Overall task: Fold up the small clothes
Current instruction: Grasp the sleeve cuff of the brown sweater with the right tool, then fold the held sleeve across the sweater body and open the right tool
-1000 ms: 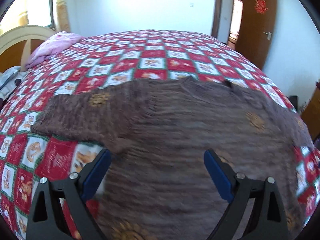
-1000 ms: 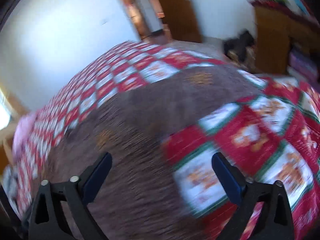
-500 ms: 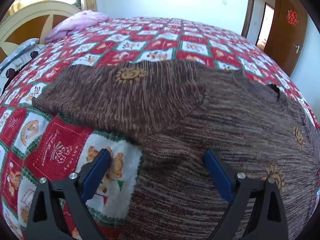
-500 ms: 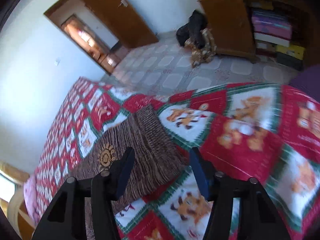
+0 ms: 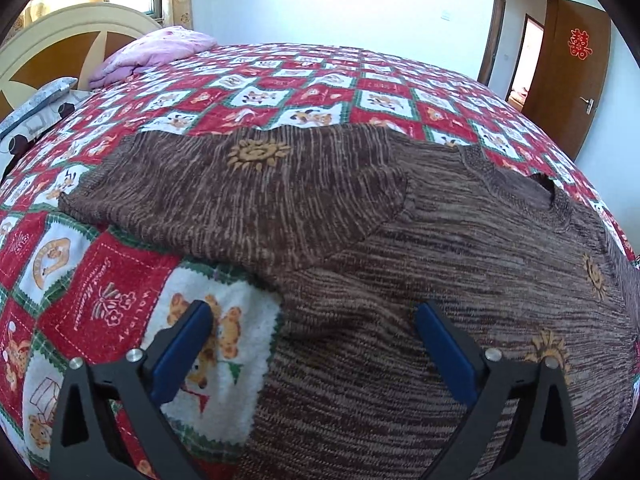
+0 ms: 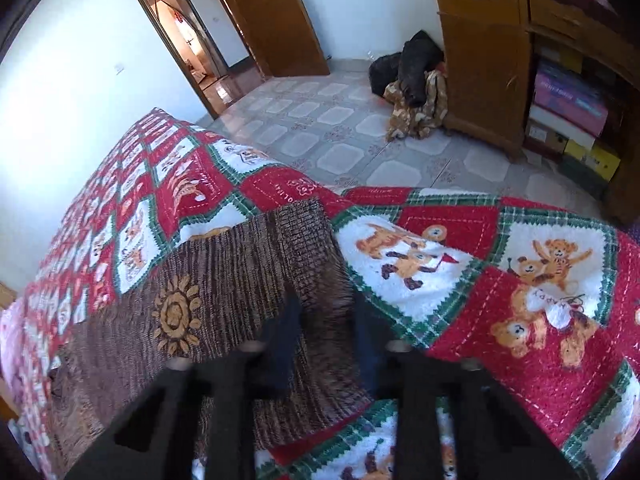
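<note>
A brown striped knitted sweater with orange sun motifs [image 5: 420, 240] lies spread flat on the bed, on a red, white and green patchwork quilt printed with teddy bears [image 5: 100, 292]. One sleeve stretches out to the left across the quilt squares, a sun motif near its upper edge, and the neck opening shows toward the right.

The left gripper [image 5: 312, 344] hangs just above the sweater's near left side, its blue-padded fingers spread wide, one over a white bear square, the other over the knit. Nothing sits between them.

Over on the other side, the right gripper [image 6: 324, 320] has its dark fingers drawn narrow over the sweater's other sleeve [image 6: 248, 292], near the ribbed cuff at the quilt's edge. The fingers are blurred, and whether they actually pinch the knit cannot be told.

Around the room: a cream and brown wooden headboard [image 5: 60, 40] at the far left, with a pink folded blanket [image 5: 156, 52] and a grey patterned pillow [image 5: 36, 108] beside it. White walls, a brown wooden door with a red paper decoration [image 5: 572, 64] standing open. The floor is pale patterned tile [image 6: 340, 128]. A brown wooden cabinet [image 6: 488, 52] stands against the wall, a heap of dark and tan clothes [image 6: 416, 88] at its foot, coloured boxes [image 6: 568, 108] stacked on its open shelves.
</note>
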### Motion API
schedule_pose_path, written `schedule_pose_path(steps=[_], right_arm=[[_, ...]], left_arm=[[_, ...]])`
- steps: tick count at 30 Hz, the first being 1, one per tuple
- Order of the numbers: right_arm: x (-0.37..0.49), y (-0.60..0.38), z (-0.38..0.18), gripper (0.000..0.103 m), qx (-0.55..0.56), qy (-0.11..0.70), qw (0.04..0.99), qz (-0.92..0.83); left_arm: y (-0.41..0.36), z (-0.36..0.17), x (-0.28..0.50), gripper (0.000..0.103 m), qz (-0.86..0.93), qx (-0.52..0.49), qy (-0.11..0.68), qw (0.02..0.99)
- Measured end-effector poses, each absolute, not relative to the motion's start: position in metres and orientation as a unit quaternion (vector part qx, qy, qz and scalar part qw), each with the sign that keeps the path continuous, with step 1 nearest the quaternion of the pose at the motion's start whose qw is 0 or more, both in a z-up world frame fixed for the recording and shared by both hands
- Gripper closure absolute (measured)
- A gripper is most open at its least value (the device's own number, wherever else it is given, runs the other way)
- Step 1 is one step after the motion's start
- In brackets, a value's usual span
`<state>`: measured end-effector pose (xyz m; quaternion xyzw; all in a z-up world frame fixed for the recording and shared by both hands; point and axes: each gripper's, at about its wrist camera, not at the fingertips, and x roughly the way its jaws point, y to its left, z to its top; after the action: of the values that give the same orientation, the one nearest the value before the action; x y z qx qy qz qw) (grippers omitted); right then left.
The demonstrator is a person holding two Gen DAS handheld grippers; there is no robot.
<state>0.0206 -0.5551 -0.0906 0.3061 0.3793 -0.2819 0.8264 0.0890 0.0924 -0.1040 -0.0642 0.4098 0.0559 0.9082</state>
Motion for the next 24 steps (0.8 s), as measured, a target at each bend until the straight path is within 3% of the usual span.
schedule_pose_path(steps=[11, 18, 24], right_arm=[[0.023, -0.527, -0.039, 0.095, 0.279, 0.362, 0.859, -0.233], [0.06, -0.431, 0.017, 0.095, 0.218, 0.344, 0.9, -0.157], [0.103, -0.32, 0.008, 0.095, 0.204, 0.364, 0.907, -0.05]], left_arm=[[0.092, -0.104, 0.088, 0.0, 0.055, -0.065, 0.409, 0.909], [0.092, -0.103, 0.088, 0.0, 0.052, -0.068, 0.406, 0.91], [0.092, -0.103, 0.088, 0.0, 0.051, -0.068, 0.403, 0.911]])
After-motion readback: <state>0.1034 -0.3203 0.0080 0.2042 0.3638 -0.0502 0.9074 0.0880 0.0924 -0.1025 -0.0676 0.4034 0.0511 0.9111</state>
